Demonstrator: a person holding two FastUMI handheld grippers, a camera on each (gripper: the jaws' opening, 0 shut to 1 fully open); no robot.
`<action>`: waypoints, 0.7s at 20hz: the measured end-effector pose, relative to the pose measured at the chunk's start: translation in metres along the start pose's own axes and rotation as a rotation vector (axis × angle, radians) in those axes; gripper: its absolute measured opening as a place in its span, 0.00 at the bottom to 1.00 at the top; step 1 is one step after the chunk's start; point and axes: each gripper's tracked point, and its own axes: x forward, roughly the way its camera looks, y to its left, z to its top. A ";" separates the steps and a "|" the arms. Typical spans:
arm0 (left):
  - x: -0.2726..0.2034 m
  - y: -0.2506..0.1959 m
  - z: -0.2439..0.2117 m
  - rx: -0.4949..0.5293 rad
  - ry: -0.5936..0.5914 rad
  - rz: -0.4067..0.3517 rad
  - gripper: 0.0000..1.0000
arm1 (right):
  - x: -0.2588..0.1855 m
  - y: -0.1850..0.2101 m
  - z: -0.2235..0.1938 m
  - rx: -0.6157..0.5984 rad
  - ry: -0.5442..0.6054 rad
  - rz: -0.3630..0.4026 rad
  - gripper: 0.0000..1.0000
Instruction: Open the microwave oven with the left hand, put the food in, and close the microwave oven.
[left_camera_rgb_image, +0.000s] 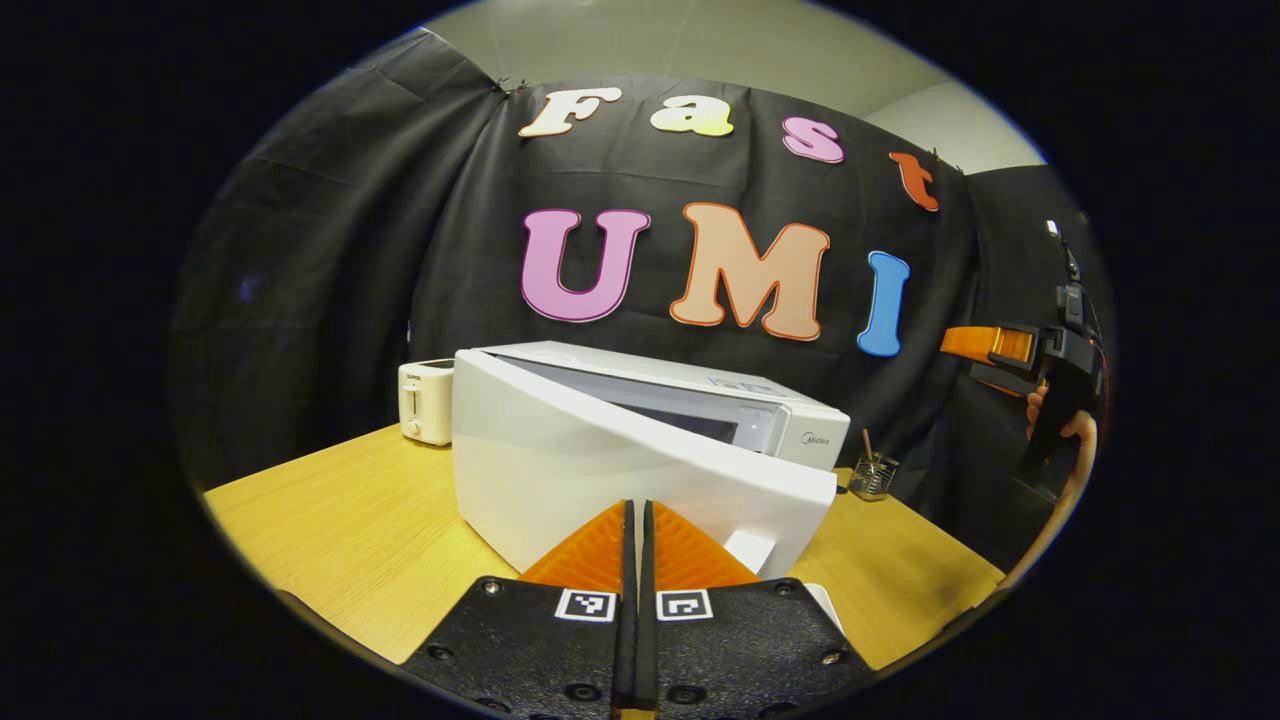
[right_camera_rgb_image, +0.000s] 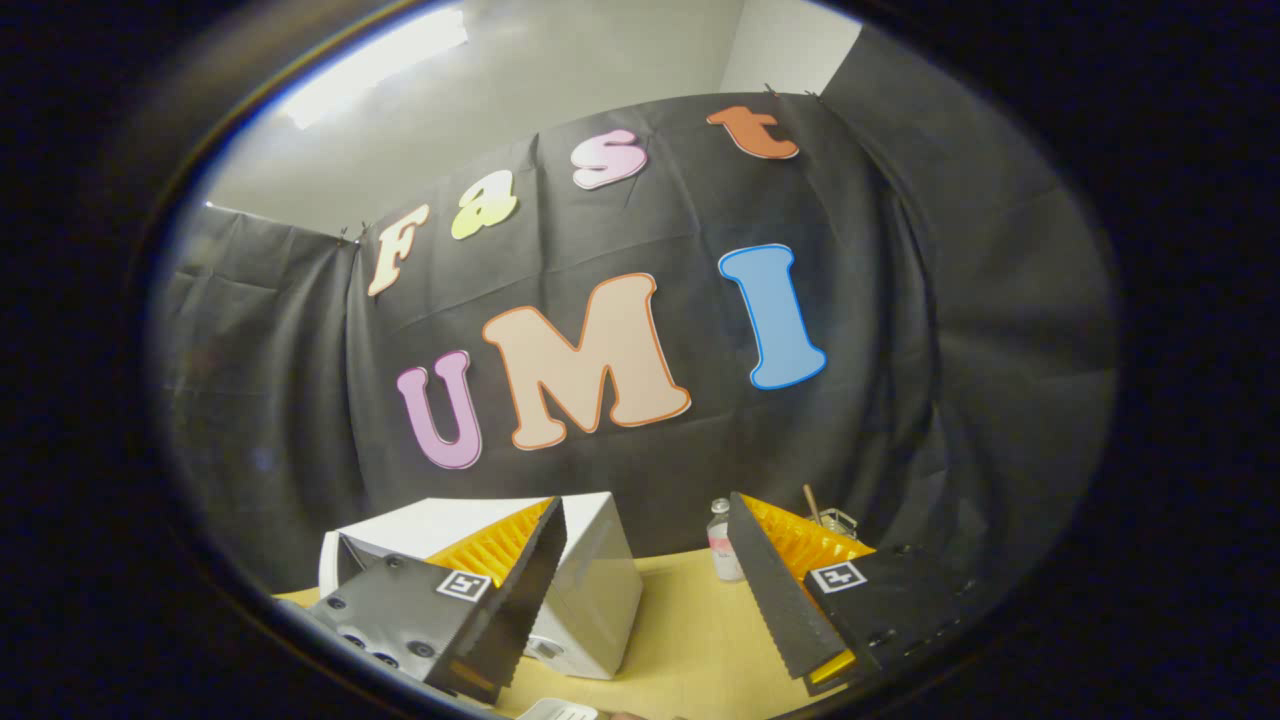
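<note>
Left gripper view: left tool (left_camera_rgb_image: 637, 540) clenched empty; microwave door (left_camera_rgb_image: 610, 470) ajar at 12 o'clock, touching; right tool (right_camera_rgb_image: 650, 590) released.

A: What's behind the bench?
B: Black cloth wall (left_camera_rgb_image: 330, 250), creased, pinned along the top, wrapping round both sides. Pale wall and ceiling (left_camera_rgb_image: 640, 40) above it.

A: Light?
B: Bright strip light (right_camera_rgb_image: 375, 65) up top in the right gripper view.

A: Furniture?
B: Light wood table (left_camera_rgb_image: 330, 530), front edge rounded. White toaster (left_camera_rgb_image: 427, 402) at the back, near the cloth. Small glass jar w/ a stick (left_camera_rgb_image: 872, 475) toward the other end, and a small bottle (right_camera_rgb_image: 724, 542) nr it.
</note>
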 end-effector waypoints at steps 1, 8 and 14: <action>0.004 -0.004 -0.002 0.010 0.005 -0.006 0.01 | 0.000 0.000 -0.001 0.003 0.003 0.006 0.99; 0.033 -0.024 -0.004 0.046 0.019 -0.025 0.01 | -0.003 -0.002 0.001 -0.024 -0.003 0.002 0.91; 0.053 -0.040 -0.001 0.063 0.016 -0.049 0.01 | -0.015 0.001 0.000 -0.023 -0.004 0.031 0.91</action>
